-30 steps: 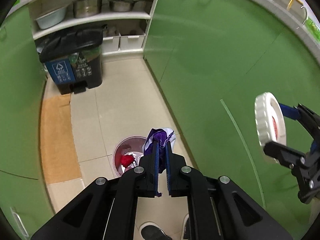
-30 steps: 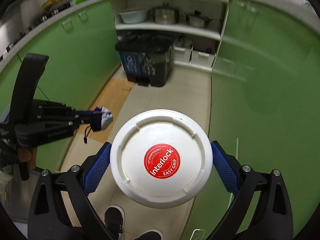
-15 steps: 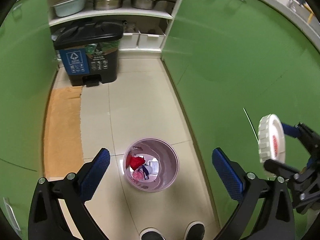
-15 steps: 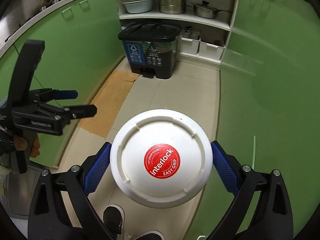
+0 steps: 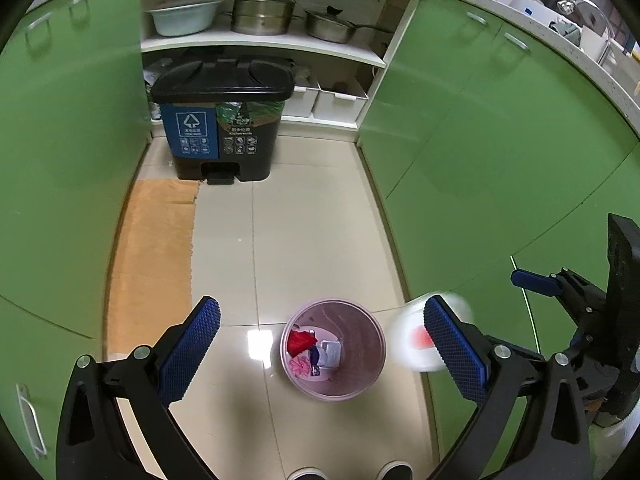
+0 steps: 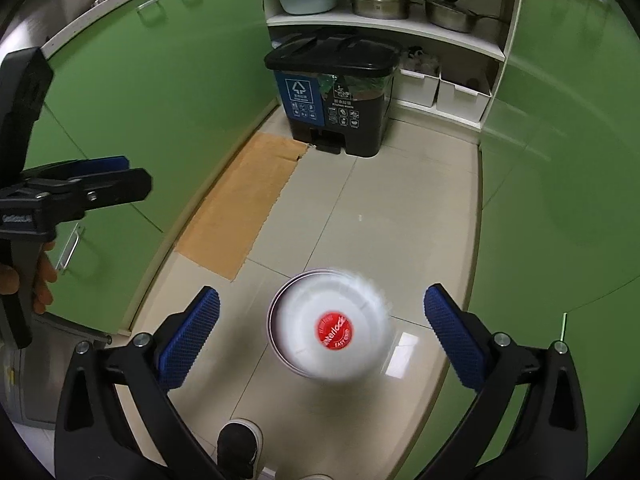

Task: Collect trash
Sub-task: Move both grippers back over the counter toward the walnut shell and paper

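Note:
A small pink waste bin (image 5: 362, 376) stands on the tiled floor and holds red, pink and white scraps. A white round lid with a red sticker (image 6: 332, 330) is blurred in mid-air below my right gripper (image 6: 320, 334), over the bin's rim (image 6: 276, 300); in the left wrist view the lid (image 5: 412, 340) hangs just right of the bin. My right gripper is open and empty. My left gripper (image 5: 320, 350) is open and empty above the bin, and shows at the left of the right wrist view (image 6: 116, 180).
A black two-part pedal bin (image 5: 220, 116) stands at the far end under shelves with pots (image 5: 262, 10). Green cabinets (image 5: 480, 140) line both sides of the narrow aisle. An orange mat (image 5: 152, 256) lies along the left. My shoes (image 5: 348, 474) are below.
My right gripper has opened and the white lid has dropped out of it towards the pink bin. One second ago my left gripper held a purple scrap; it opened and the scrap lies in the bin.

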Demonstrator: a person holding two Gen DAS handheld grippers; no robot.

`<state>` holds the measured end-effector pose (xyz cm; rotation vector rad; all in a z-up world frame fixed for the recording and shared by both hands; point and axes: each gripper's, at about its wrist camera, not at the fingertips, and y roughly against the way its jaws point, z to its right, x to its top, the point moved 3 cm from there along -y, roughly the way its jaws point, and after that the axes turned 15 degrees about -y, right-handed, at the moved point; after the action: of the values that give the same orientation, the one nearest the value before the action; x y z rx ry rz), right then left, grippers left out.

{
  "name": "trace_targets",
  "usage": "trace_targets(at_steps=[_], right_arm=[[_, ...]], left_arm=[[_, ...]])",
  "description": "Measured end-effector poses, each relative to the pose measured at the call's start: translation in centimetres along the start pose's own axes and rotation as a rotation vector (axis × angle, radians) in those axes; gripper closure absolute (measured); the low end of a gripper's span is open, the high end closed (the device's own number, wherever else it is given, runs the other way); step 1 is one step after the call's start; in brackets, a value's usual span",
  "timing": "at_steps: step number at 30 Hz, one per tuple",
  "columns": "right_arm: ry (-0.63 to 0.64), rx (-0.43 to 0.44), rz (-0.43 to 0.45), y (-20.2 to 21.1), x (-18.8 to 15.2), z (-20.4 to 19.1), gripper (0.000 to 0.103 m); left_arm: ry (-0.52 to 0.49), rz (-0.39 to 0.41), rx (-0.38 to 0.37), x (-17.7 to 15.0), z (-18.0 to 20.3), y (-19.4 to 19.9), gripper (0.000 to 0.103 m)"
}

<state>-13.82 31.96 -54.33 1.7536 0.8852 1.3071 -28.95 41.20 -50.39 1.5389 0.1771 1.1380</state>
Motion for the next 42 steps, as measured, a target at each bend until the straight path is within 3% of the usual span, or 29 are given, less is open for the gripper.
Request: trace_targets(at_steps=[8, 12, 20, 25, 30, 35, 42], right_arm=[[-0.014, -0.011, 0.004, 1.3, 0.4, 0.3, 0.003], [-0.034, -0.014, 0.014, 4.6, 0.7, 0.3, 0.003], [-0.100, -0.023, 0.064, 18.2, 2.9, 0.1, 0.003], [-0.139, -0.046, 0.116, 30.0, 4.8, 0.1, 0.003], [-0.183, -0.079, 0.180, 40.9, 5.7, 1.2, 0.003], [-0.246, -0.129, 0.240, 47.9, 5.7, 3.4, 0.003], [-0.409, -0.233, 0.314, 54.6, 1.8, 8.4, 0.003]], left_arm=[[-0.011, 0.000, -0.016, 0.7, 1.0, 1.0, 0.005], [-0.042, -0.010, -0.030, 1.8, 2.7, 3.5, 0.005], [-0.114, 0.030, -0.041, 7.2, 8.1, 15.4, 0.005], [-0.175, 0.062, -0.048, 12.3, 13.0, 24.5, 0.005], [-0.231, 0.087, -0.060, 16.1, 17.6, 31.2, 0.005], [-0.305, 0.100, -0.122, 18.2, 22.6, 34.2, 0.005], [-0.439, 0.098, -0.247, 20.0, 30.8, 34.3, 0.005]])
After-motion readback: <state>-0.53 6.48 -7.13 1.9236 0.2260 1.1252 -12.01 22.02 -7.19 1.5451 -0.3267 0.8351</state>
